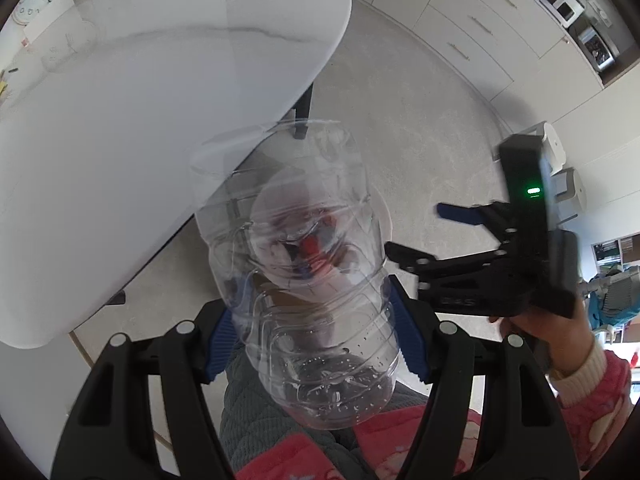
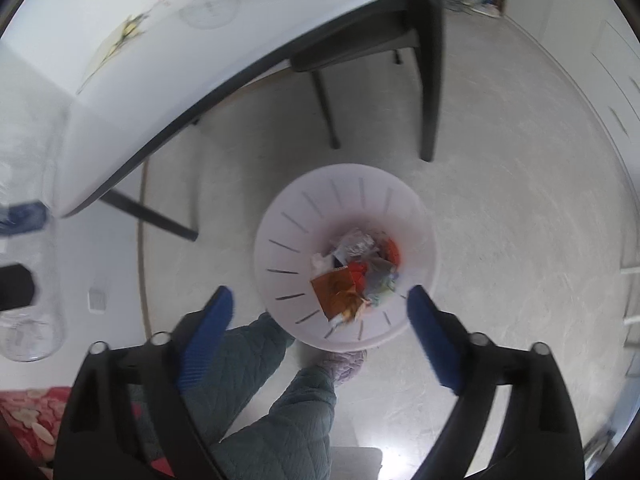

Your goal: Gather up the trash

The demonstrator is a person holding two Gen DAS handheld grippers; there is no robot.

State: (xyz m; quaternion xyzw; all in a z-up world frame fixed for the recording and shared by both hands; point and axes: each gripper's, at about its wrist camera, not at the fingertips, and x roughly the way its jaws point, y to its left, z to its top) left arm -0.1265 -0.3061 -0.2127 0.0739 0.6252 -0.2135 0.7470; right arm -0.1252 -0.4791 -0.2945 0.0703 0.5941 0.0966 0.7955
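My left gripper is shut on a clear empty plastic bottle, held off the table's edge above the floor. The bottle also shows blurred at the left edge of the right wrist view. My right gripper is open and empty, pointing down over a white slotted trash bin on the floor that holds crumpled wrappers and paper. The right gripper also shows in the left wrist view, to the right of the bottle.
A white marble-look table fills the left; its edge hangs over the floor near the bin. A dark chair stands behind the bin. White drawers line the far wall. My legs stand beside the bin.
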